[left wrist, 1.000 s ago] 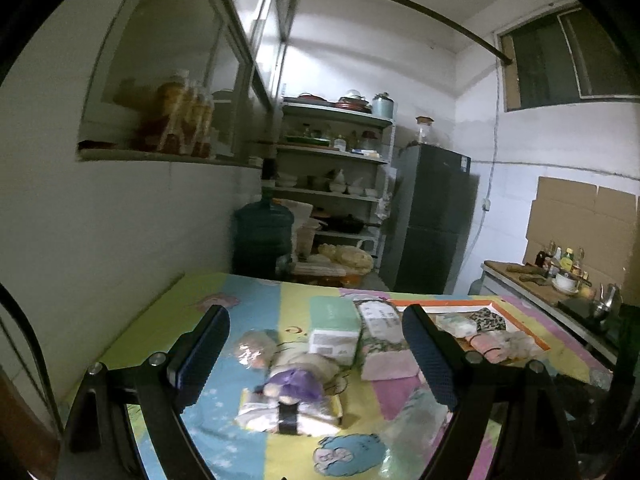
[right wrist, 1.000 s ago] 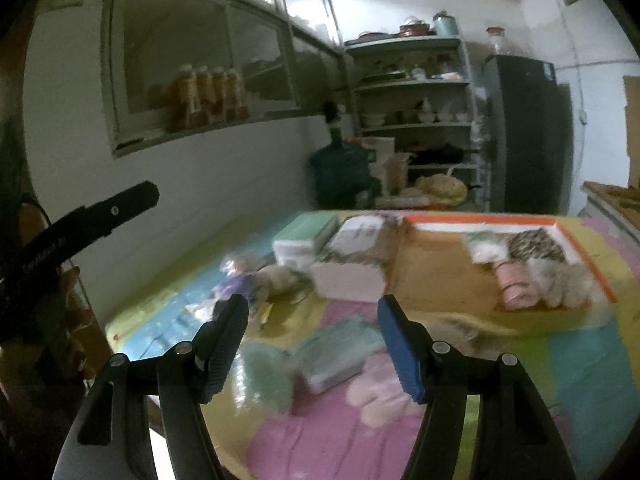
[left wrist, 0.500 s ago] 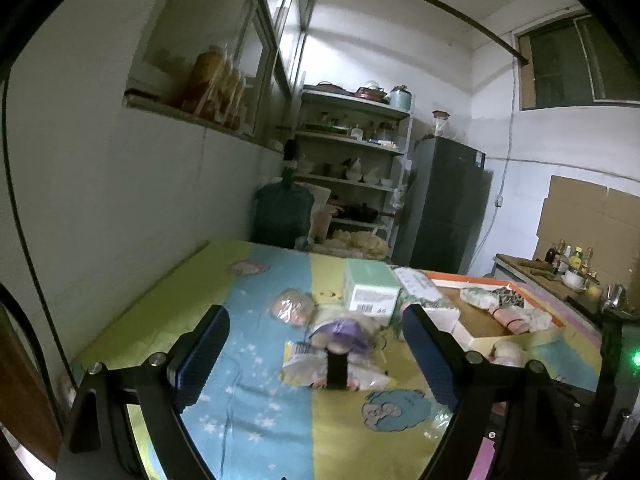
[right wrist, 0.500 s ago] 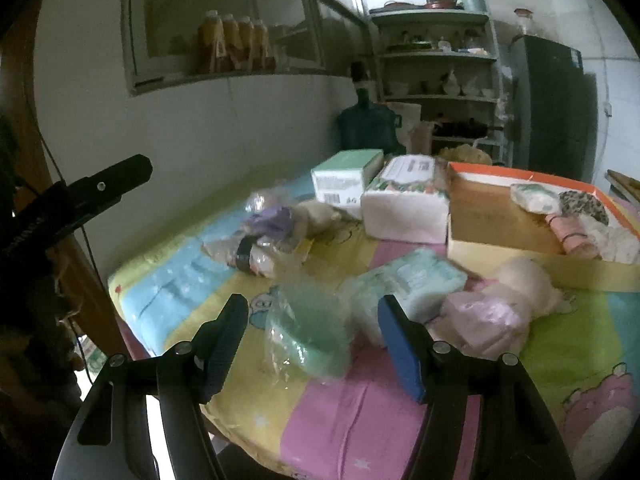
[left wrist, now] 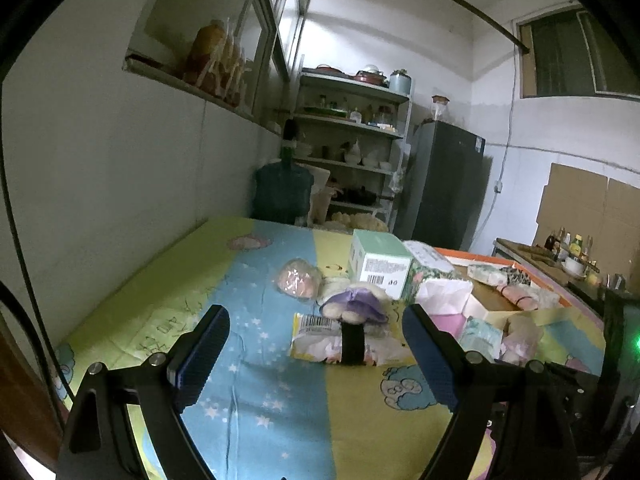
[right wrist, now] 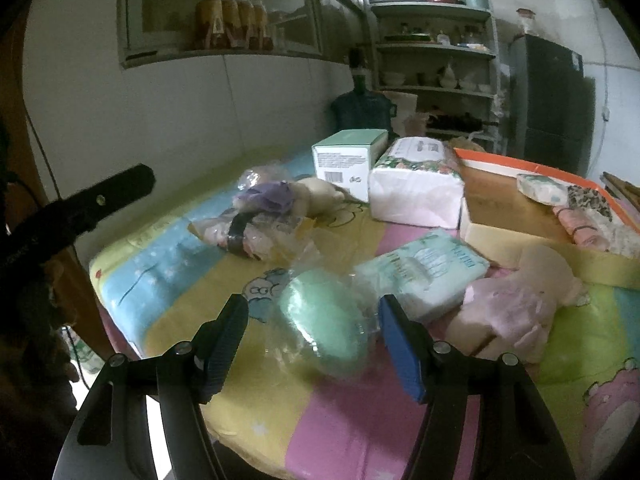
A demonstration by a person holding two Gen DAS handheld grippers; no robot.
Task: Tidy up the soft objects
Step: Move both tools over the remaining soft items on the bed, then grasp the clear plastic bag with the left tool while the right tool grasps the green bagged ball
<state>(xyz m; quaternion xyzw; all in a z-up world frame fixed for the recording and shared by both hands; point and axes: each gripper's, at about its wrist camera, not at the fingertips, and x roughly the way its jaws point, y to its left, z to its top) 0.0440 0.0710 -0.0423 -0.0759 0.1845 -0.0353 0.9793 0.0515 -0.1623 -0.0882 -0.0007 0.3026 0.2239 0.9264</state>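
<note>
My right gripper (right wrist: 316, 332) is open low over the bright table mat, and a pale green soft pad in a clear bag (right wrist: 324, 320) lies between its fingers without being pressed. Just beyond are a mint wipes pack (right wrist: 424, 276) and a pink plush (right wrist: 508, 308). My left gripper (left wrist: 316, 340) is also open and holds nothing. Ahead of it lie a packet with a black band (left wrist: 348, 344) and a purple plush (left wrist: 354, 304). An orange-rimmed cardboard tray (right wrist: 500, 200) at the right holds rolled cloths.
A green box (right wrist: 348, 160) and a tissue pack (right wrist: 416, 188) stand mid-table beside the tray. A pink bagged item (left wrist: 298, 282) lies left of the box. The wall runs along the table's left side. A water jug (left wrist: 282, 196), shelves and a fridge (left wrist: 444, 196) stand behind.
Both grippers have sunk towards the table and drawn closer to the items. The green bagged pad now lies between the right fingers. Both gripper openings look unchanged.
</note>
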